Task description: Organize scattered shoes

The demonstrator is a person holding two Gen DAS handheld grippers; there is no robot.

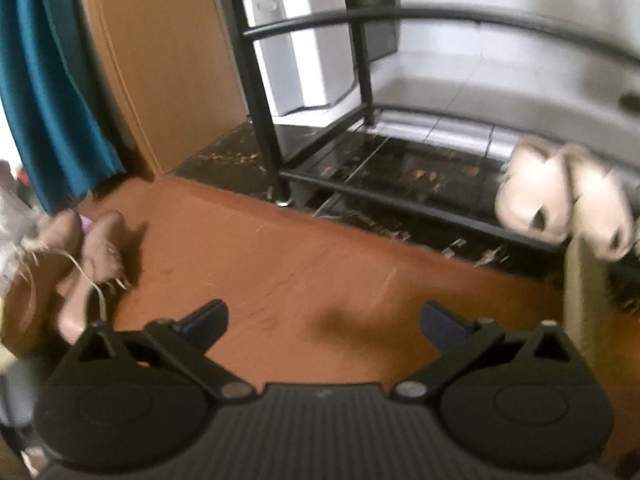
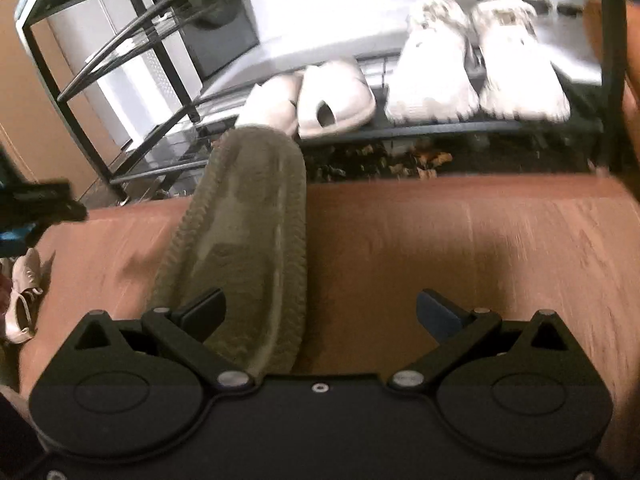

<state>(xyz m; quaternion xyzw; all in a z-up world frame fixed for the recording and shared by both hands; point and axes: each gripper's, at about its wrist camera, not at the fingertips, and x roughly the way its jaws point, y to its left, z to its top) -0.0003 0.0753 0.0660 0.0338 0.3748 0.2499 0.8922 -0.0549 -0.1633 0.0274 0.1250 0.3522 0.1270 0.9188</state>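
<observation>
Two white slippers (image 2: 316,98) and two white sneakers (image 2: 476,76) are seen on the rack (image 2: 400,130), ahead of the right gripper (image 2: 320,312). One grey shoe (image 2: 244,240) is seen sole-up against the left finger; its grip cannot be told. The left gripper (image 1: 324,320) is spread wide, empty.

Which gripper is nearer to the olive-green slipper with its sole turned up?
Right. The olive-green slipper reaches up to the right gripper, beside its left finger. The left gripper stands apart, and only the slipper's edge shows at the right of its view.
</observation>
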